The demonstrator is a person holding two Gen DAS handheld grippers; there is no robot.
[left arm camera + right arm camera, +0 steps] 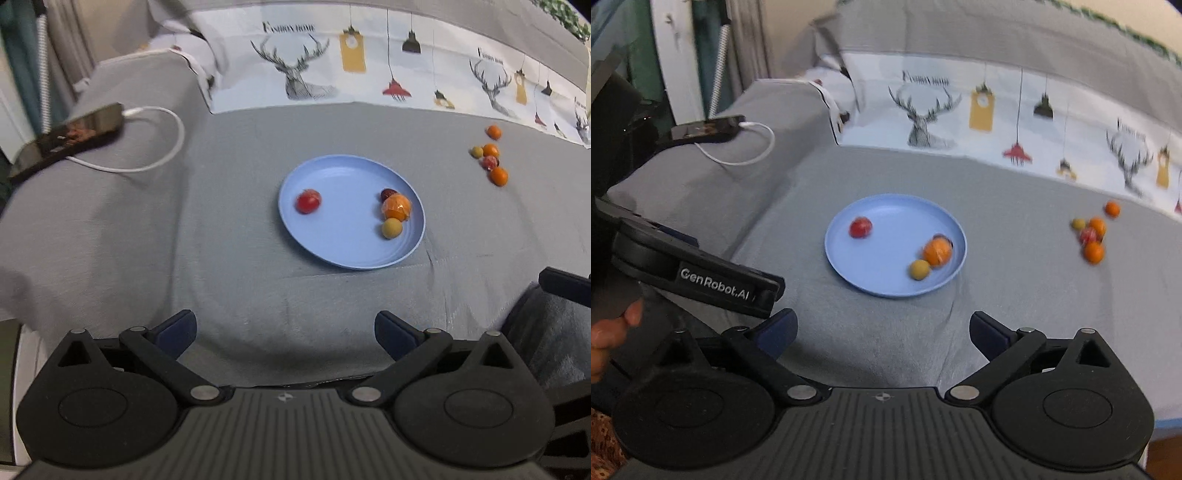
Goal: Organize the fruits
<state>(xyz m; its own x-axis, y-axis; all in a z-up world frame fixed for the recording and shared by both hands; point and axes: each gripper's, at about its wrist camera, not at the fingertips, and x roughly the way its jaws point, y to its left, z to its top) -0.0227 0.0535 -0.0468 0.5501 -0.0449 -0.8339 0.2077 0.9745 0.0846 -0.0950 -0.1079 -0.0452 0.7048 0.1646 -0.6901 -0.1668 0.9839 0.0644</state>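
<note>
A blue plate (332, 236) (886, 273) lies on the grey cloth. In it are a red fruit (308, 201) (860, 227), an orange fruit (396, 207) (937, 252), a yellow-green fruit (391, 228) (919, 269) and a dark red fruit (388, 193) behind the orange one. Several loose fruits (491, 158) (1091, 232) lie on the cloth to the plate's right. My left gripper (284, 332) is open and empty, well short of the plate; its body shows at the left of the right wrist view (701, 277). My right gripper (882, 332) is open and empty, also short of the plate.
A phone (70, 138) (705, 129) with a white charging cable (162, 147) lies on the raised grey cushion at the left. A deer-print cloth (369, 74) (997, 122) runs along the back. The cloth's front-right edge drops off (1167, 421).
</note>
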